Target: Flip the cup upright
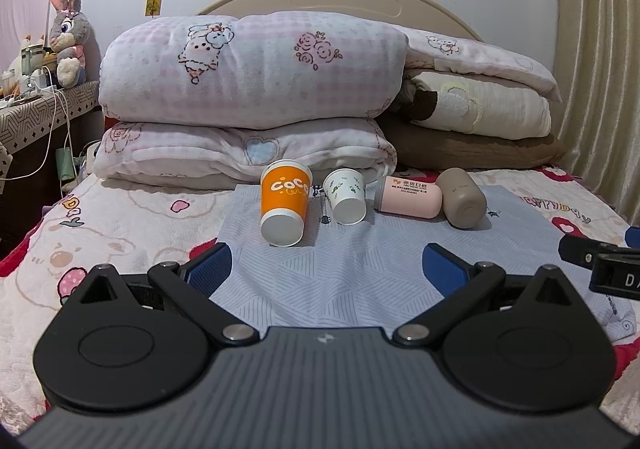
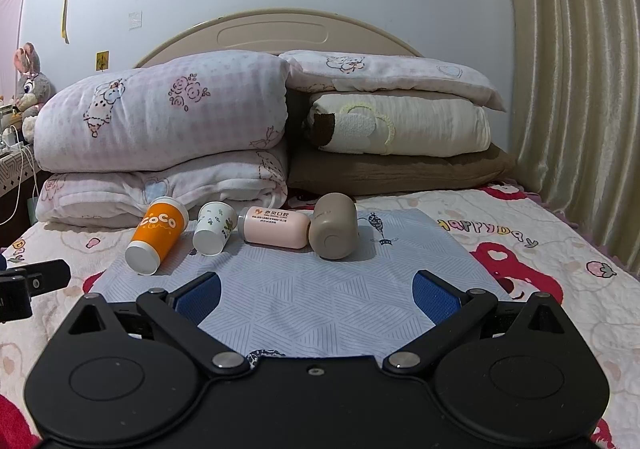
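Four cups lie on their sides in a row on a pale blue mat (image 1: 340, 269) (image 2: 320, 297) on the bed. From the left: an orange "CoCo" paper cup (image 1: 285, 201) (image 2: 158, 233), a small white patterned paper cup (image 1: 346, 196) (image 2: 214, 228), a pink cup (image 1: 412, 196) (image 2: 276, 227) and a taupe cup (image 1: 462, 203) (image 2: 334, 231). My left gripper (image 1: 326, 269) is open and empty, short of the cups. My right gripper (image 2: 318, 295) is open and empty, short of the pink and taupe cups. Its edge shows at the far right of the left wrist view (image 1: 600, 261).
Folded quilts and pillows (image 1: 248, 97) (image 2: 168, 129) are stacked just behind the cups against the headboard. A bedside table with a plush rabbit (image 1: 68, 33) and cables stands at the left. Curtains (image 2: 580, 89) hang at the right. A patterned bedspread (image 1: 100, 233) surrounds the mat.
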`<action>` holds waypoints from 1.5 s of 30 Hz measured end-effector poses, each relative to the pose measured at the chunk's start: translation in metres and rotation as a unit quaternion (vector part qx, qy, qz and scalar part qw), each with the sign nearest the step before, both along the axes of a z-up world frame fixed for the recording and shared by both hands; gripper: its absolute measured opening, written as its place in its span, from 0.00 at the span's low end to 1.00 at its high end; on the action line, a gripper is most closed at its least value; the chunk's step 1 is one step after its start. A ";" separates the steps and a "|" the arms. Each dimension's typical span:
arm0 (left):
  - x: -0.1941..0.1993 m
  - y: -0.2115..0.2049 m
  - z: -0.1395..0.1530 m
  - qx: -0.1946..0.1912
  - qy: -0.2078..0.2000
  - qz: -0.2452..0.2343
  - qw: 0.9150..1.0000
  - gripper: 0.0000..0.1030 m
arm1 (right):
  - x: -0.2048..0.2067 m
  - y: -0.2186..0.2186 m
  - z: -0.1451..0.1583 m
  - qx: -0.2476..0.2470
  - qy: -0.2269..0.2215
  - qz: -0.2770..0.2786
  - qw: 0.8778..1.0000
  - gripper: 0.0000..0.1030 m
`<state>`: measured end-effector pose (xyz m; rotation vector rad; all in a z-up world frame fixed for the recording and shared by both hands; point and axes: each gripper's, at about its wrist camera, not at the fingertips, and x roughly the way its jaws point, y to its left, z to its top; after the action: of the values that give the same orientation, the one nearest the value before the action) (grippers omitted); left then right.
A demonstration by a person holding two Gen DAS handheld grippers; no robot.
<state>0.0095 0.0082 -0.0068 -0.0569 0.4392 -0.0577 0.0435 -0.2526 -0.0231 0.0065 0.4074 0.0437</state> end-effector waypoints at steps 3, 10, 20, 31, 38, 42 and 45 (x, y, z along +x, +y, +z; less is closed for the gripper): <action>0.000 0.000 0.000 0.000 0.000 0.000 1.000 1.00 | 0.000 0.000 0.000 0.000 0.000 0.000 1.000 1.00; 0.000 0.004 -0.001 -0.002 0.001 0.001 1.000 1.00 | 0.000 0.000 0.000 0.000 0.000 0.000 1.000 1.00; 0.000 0.006 -0.002 -0.002 0.001 0.001 1.000 1.00 | 0.000 0.000 -0.001 -0.001 0.001 0.000 1.000 1.00; 0.015 0.012 0.022 -0.009 0.035 -0.035 0.999 1.00 | -0.001 -0.001 0.003 0.018 0.012 0.054 0.998 1.00; 0.050 0.011 0.057 0.000 0.017 -0.069 0.997 1.00 | 0.020 0.008 0.026 0.050 0.011 0.149 0.988 1.00; 0.091 0.013 0.063 -0.022 0.047 -0.082 0.995 1.00 | 0.050 0.026 0.035 0.047 0.012 0.189 0.981 0.99; 0.123 0.012 0.060 -0.024 0.067 -0.084 0.994 1.00 | 0.072 0.040 0.036 0.032 0.014 0.219 0.975 0.99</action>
<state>0.1328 0.0199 0.0533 -0.0705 0.5756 -0.2316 0.1155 -0.2122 0.0128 -0.0195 0.4299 0.4925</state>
